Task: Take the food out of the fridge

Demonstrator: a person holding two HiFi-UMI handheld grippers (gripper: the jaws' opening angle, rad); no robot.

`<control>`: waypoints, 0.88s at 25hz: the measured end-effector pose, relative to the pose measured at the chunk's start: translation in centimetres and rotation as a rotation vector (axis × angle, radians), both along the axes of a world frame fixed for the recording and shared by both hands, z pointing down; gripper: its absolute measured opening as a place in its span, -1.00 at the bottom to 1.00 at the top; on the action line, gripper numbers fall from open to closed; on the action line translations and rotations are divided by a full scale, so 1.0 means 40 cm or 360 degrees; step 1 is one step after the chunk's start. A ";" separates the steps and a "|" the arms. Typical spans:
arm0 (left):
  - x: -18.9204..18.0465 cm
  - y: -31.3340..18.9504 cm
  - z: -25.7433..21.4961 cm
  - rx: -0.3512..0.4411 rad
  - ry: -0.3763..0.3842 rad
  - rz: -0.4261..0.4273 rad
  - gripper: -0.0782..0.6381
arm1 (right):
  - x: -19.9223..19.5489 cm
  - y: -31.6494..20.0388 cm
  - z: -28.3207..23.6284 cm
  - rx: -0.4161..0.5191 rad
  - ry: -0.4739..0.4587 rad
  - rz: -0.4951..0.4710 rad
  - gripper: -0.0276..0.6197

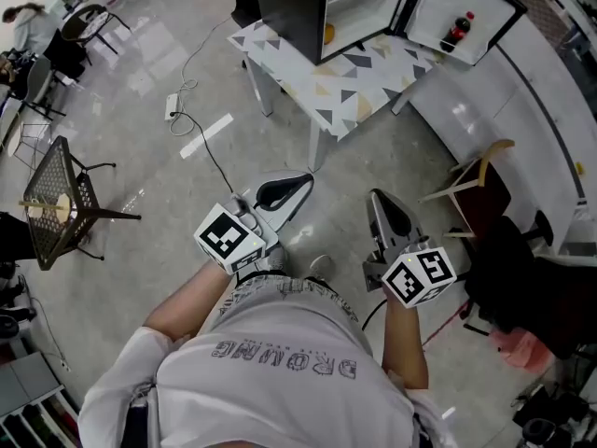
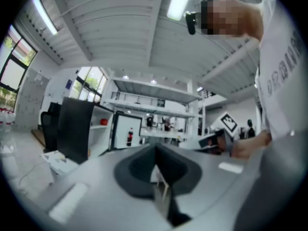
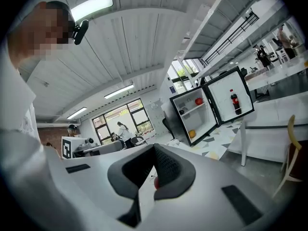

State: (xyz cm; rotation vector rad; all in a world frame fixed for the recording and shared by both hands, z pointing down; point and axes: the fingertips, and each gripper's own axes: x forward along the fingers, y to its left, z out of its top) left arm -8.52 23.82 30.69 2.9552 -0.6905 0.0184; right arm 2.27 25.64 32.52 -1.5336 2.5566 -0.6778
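Head view: you stand well back from the table (image 1: 364, 77). The fridge (image 1: 291, 7) sits on its far end with the door (image 1: 462, 3) swung wide, a bottle (image 1: 457, 31) in the door rack and orange food (image 1: 328, 34) just inside. The left gripper (image 1: 289, 189) and right gripper (image 1: 384, 211) hang over the floor.

Left gripper view: the jaws are pressed together, with nothing between them.

Right gripper view: these jaws are pressed together too (a red speck shows at the seam; I cannot tell what it is). Red food (image 3: 198, 101) lies on the upper shelf and the orange food on the lower one.

If you reach in with the jaws closed, you will likely shove the round food deeper or off the shelf edge. Swing wide on the right and you may clip the door and topple the bottle.
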 end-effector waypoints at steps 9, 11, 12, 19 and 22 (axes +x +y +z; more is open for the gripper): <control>0.041 0.008 0.002 0.0010 0.0004 -0.0031 -0.76 | 0.028 0.004 -0.009 0.0039 -0.0041 -0.0037 -0.94; 0.053 0.014 0.000 0.0013 0.0005 -0.0040 -0.76 | 0.040 0.010 -0.008 0.0039 -0.0033 -0.0046 -0.94; 0.059 0.017 -0.002 0.0016 0.0006 -0.0043 -0.76 | 0.046 0.012 -0.007 0.0040 -0.0028 -0.0049 -0.94; 0.099 0.043 -0.007 0.0035 -0.0001 -0.0064 -0.76 | 0.095 0.035 0.004 0.0037 -0.0016 -0.0066 -0.94; 0.111 0.055 -0.008 0.0043 -0.0001 -0.0075 -0.76 | 0.110 0.047 0.008 0.0035 -0.0014 -0.0077 -0.94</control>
